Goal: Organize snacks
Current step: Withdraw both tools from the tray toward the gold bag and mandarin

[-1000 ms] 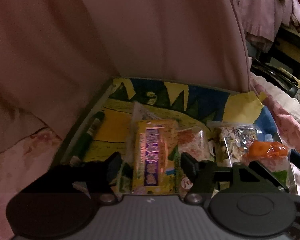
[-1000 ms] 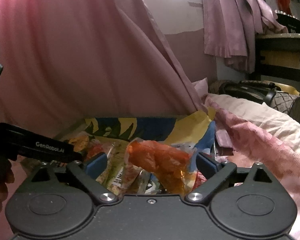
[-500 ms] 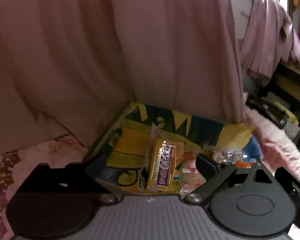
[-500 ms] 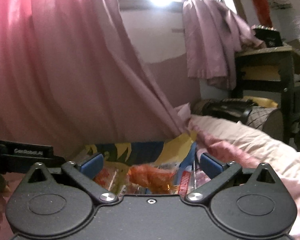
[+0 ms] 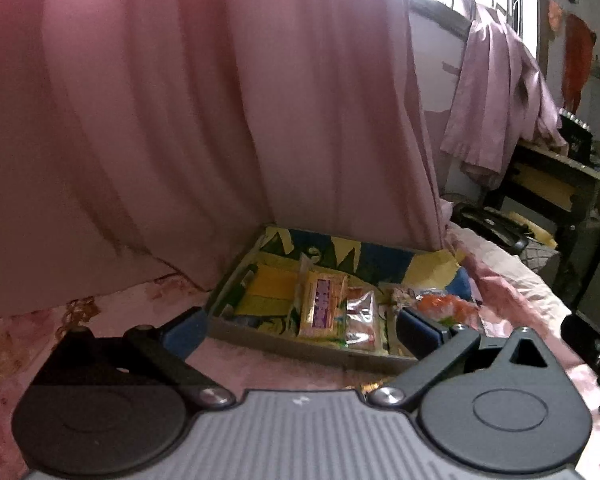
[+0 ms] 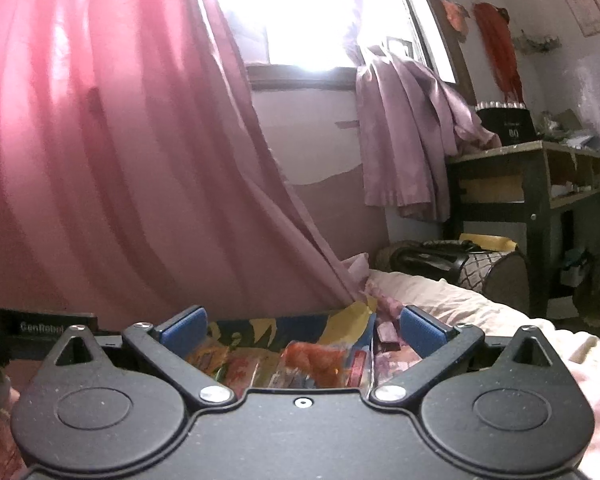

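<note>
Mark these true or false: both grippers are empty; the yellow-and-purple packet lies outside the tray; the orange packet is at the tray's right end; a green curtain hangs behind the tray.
1. True: left gripper and right gripper stand open, holding nothing.
2. False: the yellow-and-purple packet lies inside the tray.
3. True: the orange packet sits at the right end.
4. False: the curtain is pink.

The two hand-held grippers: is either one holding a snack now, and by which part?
Nothing is held. The left hand-held gripper and the right hand-held gripper both stand open, with the snacks lying in the tray beyond them.
</note>
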Available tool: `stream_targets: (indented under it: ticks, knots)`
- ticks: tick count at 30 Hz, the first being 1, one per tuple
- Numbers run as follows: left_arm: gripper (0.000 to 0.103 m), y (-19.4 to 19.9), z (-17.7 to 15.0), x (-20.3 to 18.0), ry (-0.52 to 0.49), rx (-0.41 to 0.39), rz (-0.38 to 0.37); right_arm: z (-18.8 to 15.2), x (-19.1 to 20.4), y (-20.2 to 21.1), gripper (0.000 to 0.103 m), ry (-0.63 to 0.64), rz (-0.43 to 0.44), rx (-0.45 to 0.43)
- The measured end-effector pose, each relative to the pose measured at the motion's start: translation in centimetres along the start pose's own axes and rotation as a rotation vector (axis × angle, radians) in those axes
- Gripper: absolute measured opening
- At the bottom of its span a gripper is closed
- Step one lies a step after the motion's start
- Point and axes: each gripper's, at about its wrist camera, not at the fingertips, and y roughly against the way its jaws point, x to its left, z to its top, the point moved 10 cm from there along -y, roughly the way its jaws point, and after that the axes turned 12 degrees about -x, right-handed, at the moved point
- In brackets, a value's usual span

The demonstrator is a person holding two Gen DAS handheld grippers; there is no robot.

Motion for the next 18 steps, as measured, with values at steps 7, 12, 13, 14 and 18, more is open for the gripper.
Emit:
stream_targets:
  ticks: [7,12,13,14,18]
  knots:
    - [0.103,4.1,-0.6,1.0,0.016,-0.013,0.013,-0.5,1.4,5.0,0.102,0.029,0.013,0.033]
    - [0.103,6.4,-1.9,1.6,0.006,-0.009,0.013,-1.2,2.1,7.4,0.102,0.022,0.005,0.077]
    - [0.103,6.9,-2.1,1.8,0.001,-0.011,0.015,-1.5,2.2,7.9,0.102,0.017,-0.001,0.091]
    - [0.103,7.4,-2.4,2.0,-0.005,-0.016,0.021,-1.7,2.2,8.4,0.102,0.013,-0.006,0.103]
    - [0.103,9.8,-3.4,2.8,-0.026,-0.051,0.010,-2.7,2.3,10.2,0.102,0.005,-0.040,0.151]
